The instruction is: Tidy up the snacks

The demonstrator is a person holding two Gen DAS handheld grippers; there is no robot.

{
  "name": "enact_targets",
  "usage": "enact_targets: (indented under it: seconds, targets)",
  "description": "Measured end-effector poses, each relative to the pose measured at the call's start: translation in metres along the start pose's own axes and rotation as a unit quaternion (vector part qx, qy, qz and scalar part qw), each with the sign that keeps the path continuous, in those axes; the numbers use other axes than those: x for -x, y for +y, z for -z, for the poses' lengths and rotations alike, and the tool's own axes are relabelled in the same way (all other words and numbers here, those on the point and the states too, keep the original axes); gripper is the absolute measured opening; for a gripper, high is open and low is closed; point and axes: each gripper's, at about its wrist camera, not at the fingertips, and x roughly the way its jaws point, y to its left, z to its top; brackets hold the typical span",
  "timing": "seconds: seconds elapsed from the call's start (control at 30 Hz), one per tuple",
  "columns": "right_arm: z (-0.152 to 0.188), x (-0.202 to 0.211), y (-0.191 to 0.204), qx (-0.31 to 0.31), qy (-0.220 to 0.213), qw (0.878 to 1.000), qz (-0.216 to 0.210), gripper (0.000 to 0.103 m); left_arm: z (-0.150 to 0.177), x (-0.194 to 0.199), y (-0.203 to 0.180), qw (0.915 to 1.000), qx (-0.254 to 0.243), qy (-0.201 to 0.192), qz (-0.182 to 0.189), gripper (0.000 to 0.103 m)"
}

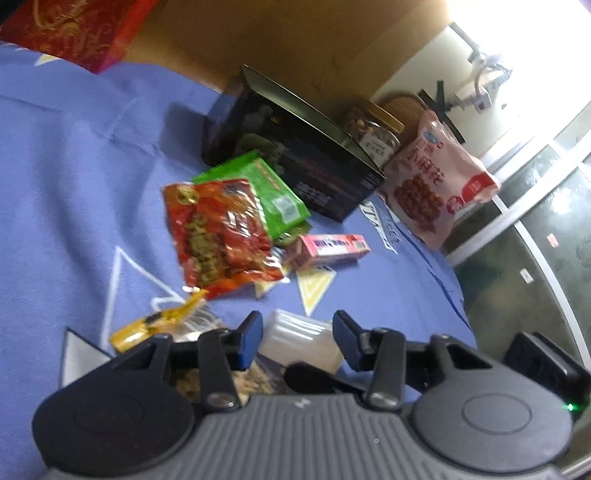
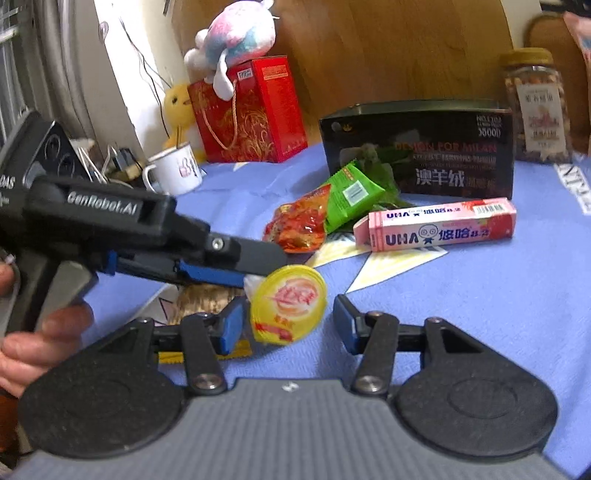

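My left gripper (image 1: 297, 332) is closed on a small jelly cup with a clear body (image 1: 301, 341) and a yellow lid (image 2: 288, 304), held above the blue cloth. In the right wrist view the left gripper (image 2: 251, 266) reaches in from the left with the cup at its tips. My right gripper (image 2: 288, 321) is open, its fingers either side of the cup's lid without gripping it. On the cloth lie a red snack bag (image 1: 218, 236), a green packet (image 1: 269, 195), a pink UHA candy box (image 2: 436, 225) and a yellow-topped clear bag (image 1: 162, 325).
A black box (image 2: 421, 147) stands behind the snacks. A nut jar (image 2: 535, 107) and a pink bag (image 1: 432, 177) stand to its right. A red gift bag (image 2: 251, 110), plush toys (image 2: 236, 33) and a white mug (image 2: 177, 170) are at the left.
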Motion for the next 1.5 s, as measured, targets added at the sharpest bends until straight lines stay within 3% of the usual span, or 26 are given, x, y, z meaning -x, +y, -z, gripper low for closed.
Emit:
enact_targets:
  seconds: [0.23,0.43,0.6,0.8,0.9,1.03,1.2,1.33,1.5]
  targets:
    - [-0.005,0.016,-0.005,0.005,-0.031,0.999,0.010,0.047,-0.016,-0.004,-0.017,0.9997,-0.011,0.000,0.020,0.041]
    - [-0.051,0.019,-0.024,0.028,-0.085,0.995,0.037,0.047,-0.070,-0.017,-0.052,0.9966,-0.067,-0.041,0.025,0.041]
    - [-0.104,-0.010,-0.045,0.043,-0.113,0.991,0.062,0.047,-0.129,-0.042,-0.061,0.9930,-0.086,-0.081,0.004,0.041]
    - [-0.138,-0.059,-0.057,0.056,-0.096,0.990,0.084,0.050,-0.166,-0.070,-0.040,0.9928,-0.064,-0.095,-0.036,0.041]
    - [-0.138,-0.064,-0.055,0.064,-0.099,0.987,0.110,0.054,-0.166,-0.073,-0.029,0.9911,-0.058,-0.091,-0.078,0.044]
    - [-0.122,-0.034,-0.064,0.011,-0.124,0.990,0.064,0.054,-0.144,-0.035,-0.005,0.9919,-0.040,-0.113,-0.040,0.048]
    - [-0.092,-0.038,-0.075,-0.057,-0.052,0.997,0.005,0.052,-0.100,0.000,0.016,0.9926,-0.011,-0.118,-0.028,0.051]
    - [-0.084,-0.056,-0.074,-0.063,-0.025,0.998,0.017,0.051,-0.074,0.010,0.022,0.9937,0.003,-0.107,-0.034,0.051]
    - [-0.089,-0.036,-0.071,-0.079,-0.068,0.994,0.025,0.038,-0.050,0.022,0.028,0.9947,0.006,-0.097,-0.034,0.051]
